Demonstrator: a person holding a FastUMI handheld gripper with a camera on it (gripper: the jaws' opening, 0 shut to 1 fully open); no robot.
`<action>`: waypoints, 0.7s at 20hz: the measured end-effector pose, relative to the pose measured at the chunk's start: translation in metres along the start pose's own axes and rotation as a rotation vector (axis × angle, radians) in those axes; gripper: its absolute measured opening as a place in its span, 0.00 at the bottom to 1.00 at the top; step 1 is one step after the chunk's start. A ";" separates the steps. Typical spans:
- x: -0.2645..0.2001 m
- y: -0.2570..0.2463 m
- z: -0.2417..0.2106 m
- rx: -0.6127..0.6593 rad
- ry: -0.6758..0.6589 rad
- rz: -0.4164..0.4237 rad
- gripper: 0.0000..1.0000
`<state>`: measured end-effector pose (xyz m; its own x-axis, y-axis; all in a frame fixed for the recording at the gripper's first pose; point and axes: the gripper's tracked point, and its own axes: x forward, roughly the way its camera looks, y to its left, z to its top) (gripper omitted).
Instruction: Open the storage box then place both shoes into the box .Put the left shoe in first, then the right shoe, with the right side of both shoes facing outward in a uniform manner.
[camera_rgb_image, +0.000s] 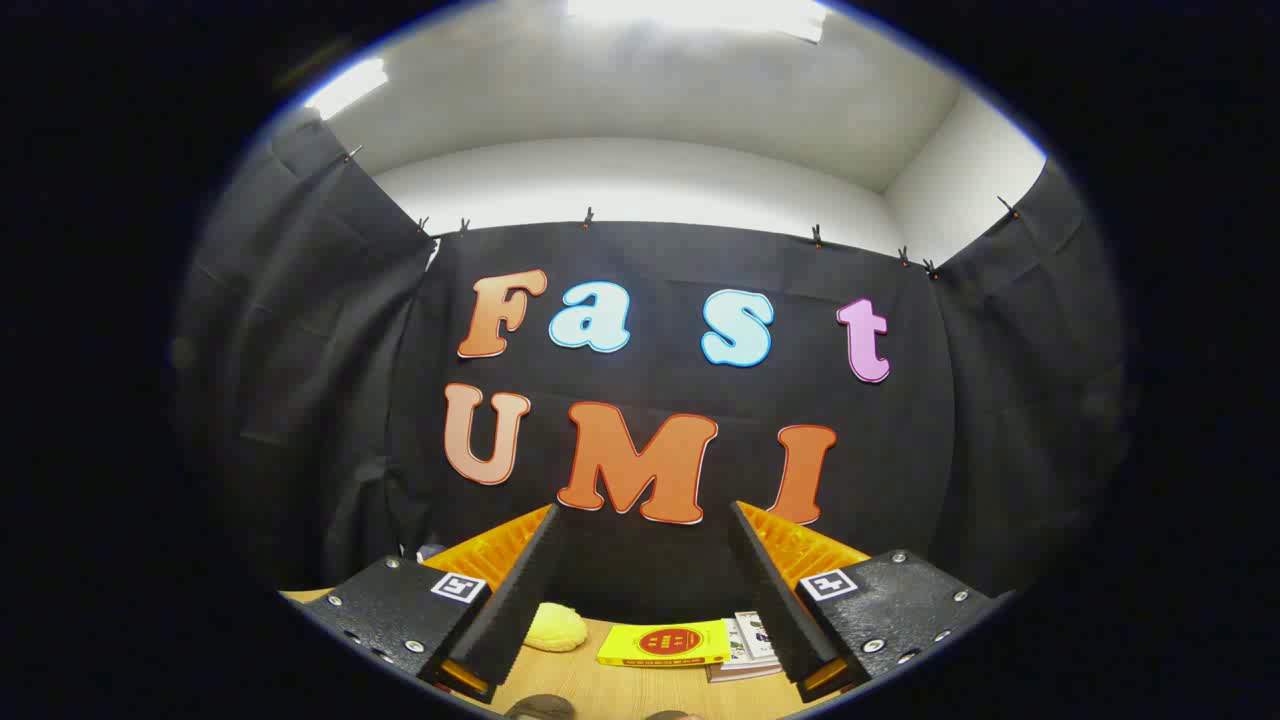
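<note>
Black cloth hangs all round the booth under a pale ceiling with strip lights, and low down runs a wooden bench (600, 690). The tongs (640, 590) are held high and level, pointing at the back cloth, their two fingers spread wide with nothing between them.

On the bench, between and below the fingers, lies a yellow book (665, 645) with a red disc on its cover. Touching it on the right-finger side is a stack of white booklets (748, 645), and on the left-finger side, a little apart, sits a soft yellow lump (556, 627). At the near edge of the bench two dark rounded shapes (540, 708) just poke into sight. They may be the shoes, but I can't tell. I can't pick out the storage box from here; nothing on the bench looks like it, so the task seems not yet begun.

The main risk, as I judge it, is aim. With the tongs tipped up this far, whoever holds them sees little of the bench, and a drop from here could land on the book or the lump, not the box lid. The clutter also crowds the middle of the bench, so a swung lid or a carried shoe might knock something off. And if those dark shapes are the shoes, taking the wrong one first would spoil the order.
</note>
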<state>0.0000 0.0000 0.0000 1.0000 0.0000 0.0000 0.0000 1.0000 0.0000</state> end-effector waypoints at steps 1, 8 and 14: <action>0.000 -0.003 -0.001 -0.020 -0.003 -0.017 0.98; -0.010 0.000 -0.004 -0.017 0.018 -0.017 0.98; -0.014 -0.006 -0.003 0.004 0.033 -0.008 0.98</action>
<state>-0.0140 -0.0056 -0.0032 0.9994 -0.0075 -0.0329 0.0076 1.0000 0.0036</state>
